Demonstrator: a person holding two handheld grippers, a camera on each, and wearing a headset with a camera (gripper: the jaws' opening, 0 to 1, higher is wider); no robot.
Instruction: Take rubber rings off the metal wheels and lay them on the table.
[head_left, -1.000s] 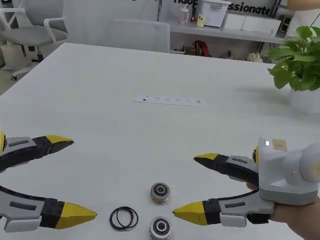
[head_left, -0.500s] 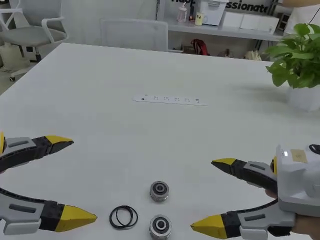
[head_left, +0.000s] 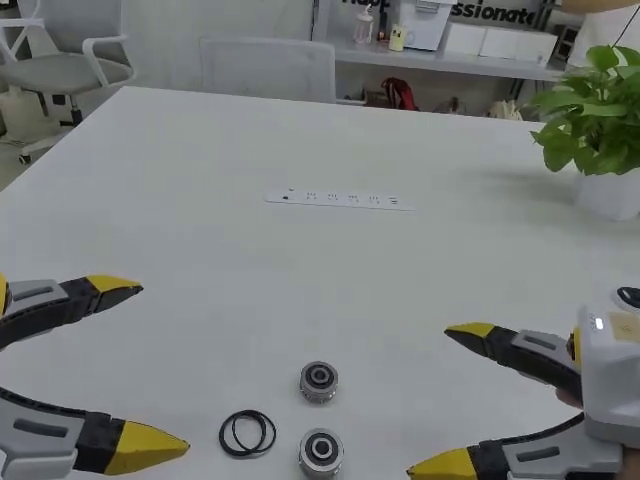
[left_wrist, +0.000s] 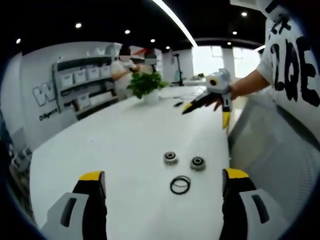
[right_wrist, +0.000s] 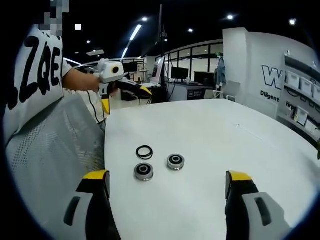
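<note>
Head view: two metal wheels and two rubber rings lie on the white counter (head_left: 300, 140) close to its near edge, between the two grippers. The far wheel (head_left: 319, 382) and the near wheel (head_left: 321, 451) each rest flat on one face with the bore pointing straight up. Being round, they have no long axis of their own, but the pair lines up from near to far with a gap between them. The rings (head_left: 247, 433) are two thin black loops lying flat. They overlap, offset just enough that both outlines show, and sit just left of the near wheel without touching it.

The left gripper (head_left: 162, 367) reaches in from the left edge with its yellow-tipped fingers spread wide, pointing right and holding nothing. The right gripper (head_left: 428, 398) comes in from the right with its fingers equally wide, pointing left and also empty. Neither gripper touches a wheel or a ring.

Left gripper view: between its own wide fingers (left_wrist: 92, 200) the rings lie nearest, with the two wheels side by side beyond them. Right gripper view: the two wheels lie nearest and the rings beyond.

One power strip (head_left: 340, 199) lies across the middle of the counter, its long axis running left to right. One potted plant (head_left: 595, 110) stands at the far right.
</note>
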